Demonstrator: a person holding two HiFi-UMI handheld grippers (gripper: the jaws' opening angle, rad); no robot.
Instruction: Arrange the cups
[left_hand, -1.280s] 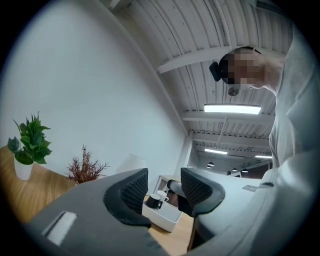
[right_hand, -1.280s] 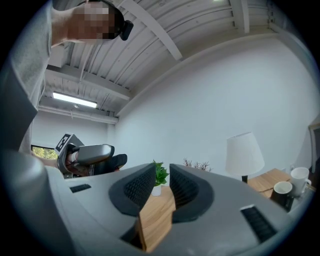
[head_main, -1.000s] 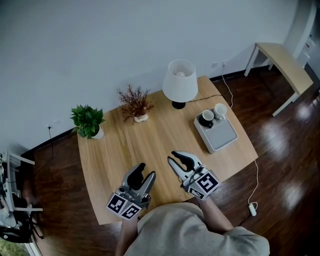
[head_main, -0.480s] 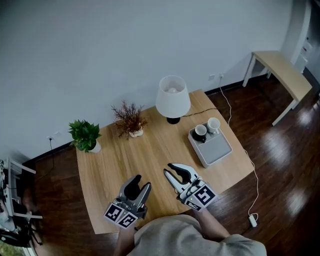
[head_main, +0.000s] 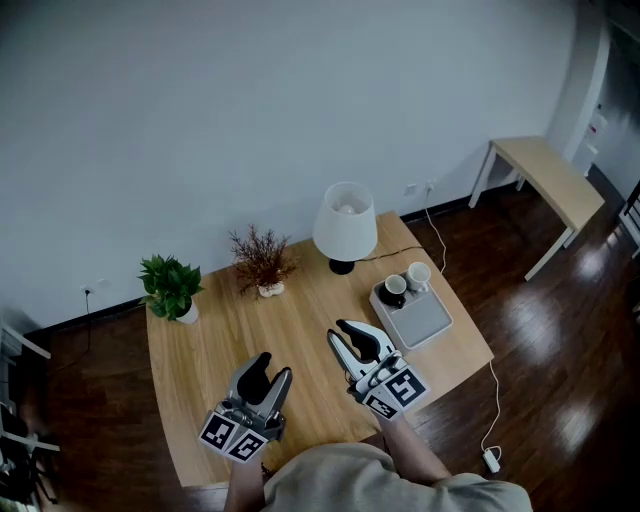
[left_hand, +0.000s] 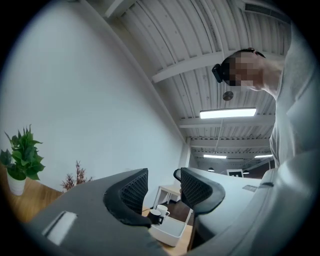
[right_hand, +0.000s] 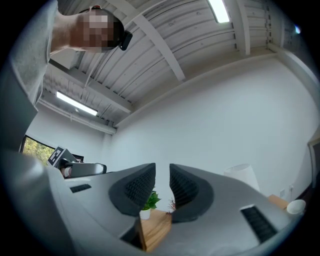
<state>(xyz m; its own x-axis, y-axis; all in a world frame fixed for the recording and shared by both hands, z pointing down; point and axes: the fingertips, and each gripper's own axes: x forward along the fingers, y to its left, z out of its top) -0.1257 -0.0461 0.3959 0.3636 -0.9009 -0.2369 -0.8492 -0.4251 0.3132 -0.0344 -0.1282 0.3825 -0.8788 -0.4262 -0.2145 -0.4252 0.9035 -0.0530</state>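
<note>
A black cup and a white cup stand side by side at the far end of a grey tray on the right of the wooden table. My left gripper hovers over the table's near edge, open and empty. My right gripper hangs near the table's middle, left of the tray, with its jaws a little apart and nothing between them. The left gripper view looks between the left gripper jaws at the black cup, the white cup and the tray. The right gripper points toward the wall.
A white lamp stands at the table's back behind the tray, its cord running off to the right. A dried twig plant and a green potted plant stand along the back left. A second light table stands at the far right on dark wood floor.
The head view has pulled back and up, so the table looks smaller. Both grippers have drawn slightly toward the person, still empty. The cups and tray have not moved.
</note>
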